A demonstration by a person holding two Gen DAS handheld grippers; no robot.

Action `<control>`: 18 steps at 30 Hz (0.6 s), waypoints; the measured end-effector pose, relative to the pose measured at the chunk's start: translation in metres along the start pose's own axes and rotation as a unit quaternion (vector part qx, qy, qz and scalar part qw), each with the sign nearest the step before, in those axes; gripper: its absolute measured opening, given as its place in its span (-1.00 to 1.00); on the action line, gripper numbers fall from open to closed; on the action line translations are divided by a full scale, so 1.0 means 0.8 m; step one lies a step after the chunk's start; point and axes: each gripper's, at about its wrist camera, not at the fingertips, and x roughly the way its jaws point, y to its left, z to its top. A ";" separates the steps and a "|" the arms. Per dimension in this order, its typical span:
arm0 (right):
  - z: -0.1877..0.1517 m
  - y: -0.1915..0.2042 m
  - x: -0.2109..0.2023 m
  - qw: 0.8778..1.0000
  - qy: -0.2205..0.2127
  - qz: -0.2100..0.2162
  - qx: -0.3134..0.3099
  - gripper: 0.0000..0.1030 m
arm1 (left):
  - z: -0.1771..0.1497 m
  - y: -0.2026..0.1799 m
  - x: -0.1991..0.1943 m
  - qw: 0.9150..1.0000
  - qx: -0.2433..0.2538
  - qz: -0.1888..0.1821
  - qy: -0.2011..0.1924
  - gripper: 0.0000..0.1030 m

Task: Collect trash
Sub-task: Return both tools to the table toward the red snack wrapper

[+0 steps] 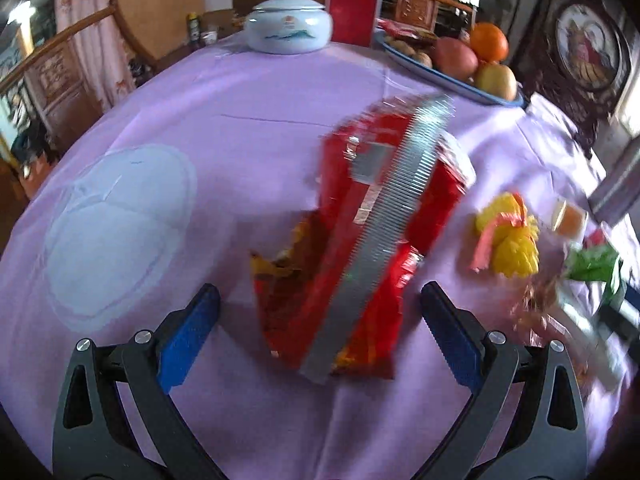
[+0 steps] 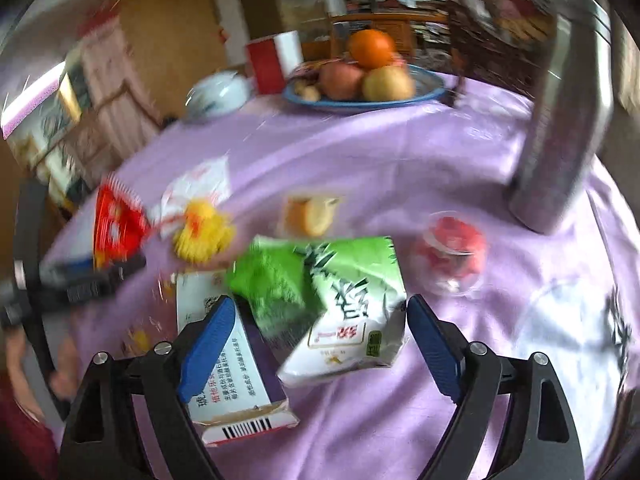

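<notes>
In the left wrist view my left gripper is open, its blue pads on either side of a red snack bag with a silver serrated strip, lying on the purple tablecloth. A yellow wrapper lies to its right. In the right wrist view my right gripper is open above a green and white bag and a small white carton. The red bag, yellow wrapper, a clear cup with red contents and a small orange packet lie beyond.
A blue plate of fruit, a white lidded ceramic jar and a red box stand at the far side. A tall metal container stands at right. A white mat lies at left. Wooden chairs surround the table.
</notes>
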 end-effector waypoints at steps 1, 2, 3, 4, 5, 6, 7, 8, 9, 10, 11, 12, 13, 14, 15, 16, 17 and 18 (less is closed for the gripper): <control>-0.001 0.002 -0.002 1.000 -0.001 0.007 -0.003 0.67 | 0.000 0.003 -0.001 1.000 -0.007 -0.003 -0.001 0.87; -0.001 0.003 -0.003 1.000 -0.001 0.010 -0.004 0.67 | -0.001 0.008 -0.004 1.000 -0.015 -0.009 -0.003 0.87; -0.001 -0.001 -0.004 1.000 -0.001 0.005 0.002 0.65 | -0.001 0.011 -0.005 1.000 -0.021 -0.012 -0.003 0.87; 0.000 -0.007 -0.004 1.000 -0.002 -0.004 0.012 0.65 | -0.001 0.013 -0.006 1.000 -0.024 -0.014 -0.004 0.87; 0.001 -0.012 -0.004 1.000 -0.002 -0.005 0.021 0.65 | -0.001 0.015 -0.007 0.999 -0.027 -0.017 -0.004 0.87; 0.003 -0.021 -0.004 0.999 -0.002 -0.002 0.038 0.65 | -0.001 0.015 -0.007 0.999 -0.028 -0.018 -0.004 0.87; 0.004 -0.029 -0.004 0.999 -0.002 0.000 0.053 0.65 | -0.002 0.015 -0.008 0.999 -0.028 -0.019 -0.005 0.87; 0.005 -0.036 -0.005 0.998 -0.003 0.005 0.070 0.65 | -0.002 0.014 -0.009 0.999 -0.028 -0.020 -0.005 0.87; 0.005 -0.040 -0.005 0.997 -0.003 0.008 0.078 0.65 | -0.003 0.013 -0.010 0.999 -0.026 -0.023 -0.006 0.87; 0.006 -0.044 -0.005 0.996 -0.004 0.010 0.085 0.65 | -0.004 0.013 -0.012 0.999 -0.025 -0.025 -0.008 0.87; 0.006 -0.047 -0.007 0.996 -0.007 0.011 0.091 0.65 | -0.005 0.011 -0.015 0.999 -0.021 -0.027 -0.012 0.87; 0.007 -0.050 -0.009 0.995 -0.010 0.011 0.096 0.65 | -0.005 0.009 -0.017 0.999 -0.018 -0.028 -0.017 0.87; 0.006 -0.051 -0.008 0.995 -0.012 0.010 0.097 0.65 | -0.006 0.007 -0.019 0.999 -0.013 -0.027 -0.023 0.87; 0.007 -0.051 -0.008 0.995 -0.012 0.009 0.096 0.65 | -0.006 0.003 -0.025 0.999 -0.005 -0.025 -0.033 0.87; 0.007 -0.050 -0.007 0.996 -0.010 0.012 0.092 0.67 | -0.007 -0.001 -0.030 0.999 0.002 -0.024 -0.043 0.87; 0.006 -0.047 -0.005 0.996 -0.006 0.015 0.088 0.67 | -0.008 -0.006 -0.035 0.998 0.012 -0.022 -0.054 0.87; 0.005 -0.044 -0.003 0.996 -0.002 0.019 0.084 0.67 | -0.009 -0.010 -0.039 0.998 0.021 -0.021 -0.063 0.87; 0.003 -0.038 0.002 0.997 0.005 0.023 0.076 0.67 | -0.011 -0.015 -0.044 0.997 0.030 -0.018 -0.073 0.87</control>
